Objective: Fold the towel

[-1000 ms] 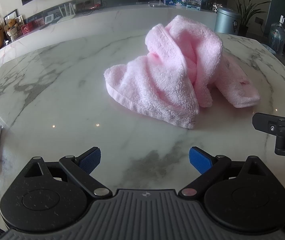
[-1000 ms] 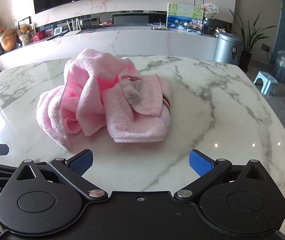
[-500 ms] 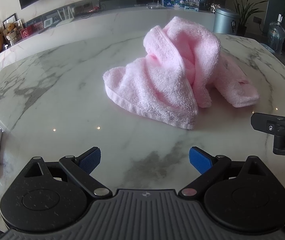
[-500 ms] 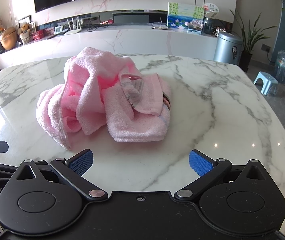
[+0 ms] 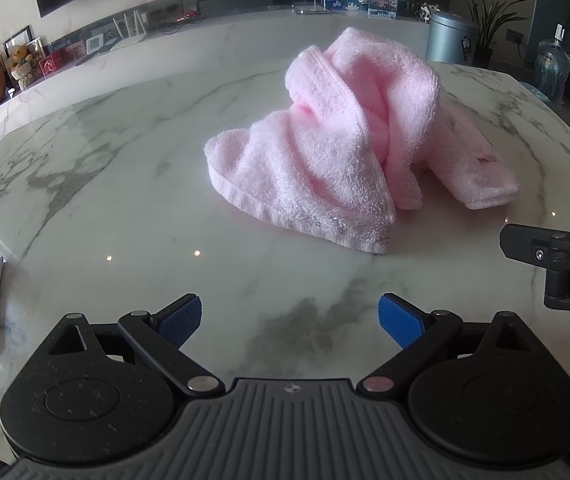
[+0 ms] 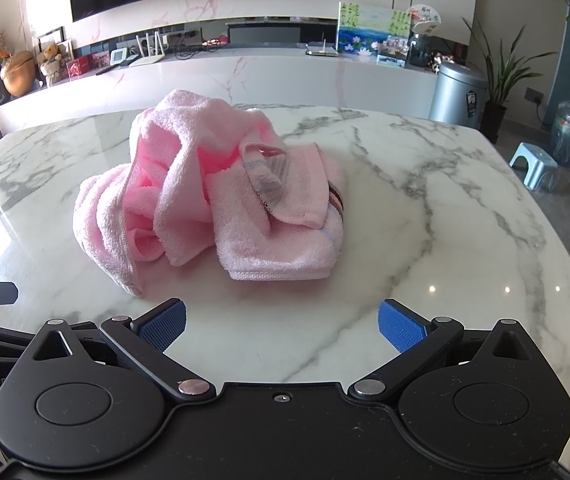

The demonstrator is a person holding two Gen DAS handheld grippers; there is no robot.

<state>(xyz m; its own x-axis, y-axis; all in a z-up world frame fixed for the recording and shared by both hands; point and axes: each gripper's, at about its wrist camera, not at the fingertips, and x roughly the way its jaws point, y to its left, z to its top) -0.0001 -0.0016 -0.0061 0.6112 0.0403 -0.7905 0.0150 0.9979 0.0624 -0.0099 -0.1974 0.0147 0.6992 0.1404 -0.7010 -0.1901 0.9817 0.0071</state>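
Lying in a crumpled heap on the marble desk [image 5: 133, 184], the pink towel [image 5: 337, 152] keeps the same shape and place as in the earlier frames. In the left wrist view the scene has shifted slightly: the heap sits a touch lower than half a second ago, and the far counter shows more of its length. The right wrist view is almost unchanged.

The left tongs [image 5: 289, 320] stand wide apart with nothing between their blue pads, hovering over bare marble short of the towel. The right tongs [image 6: 281, 322] are likewise spread wide and empty, just before the heap's near edge; their tip also shows at the right border of the left view [image 5: 557, 252].

Seen from the left, the towel's long axis runs across the desk from a flat, hemmed corner at the near left to a folded end at the right, with a tall bunched ridge rising between them. From the right view [image 6: 213, 196], a folded flap with a striped band lies on top, its hemmed edge facing the camera.
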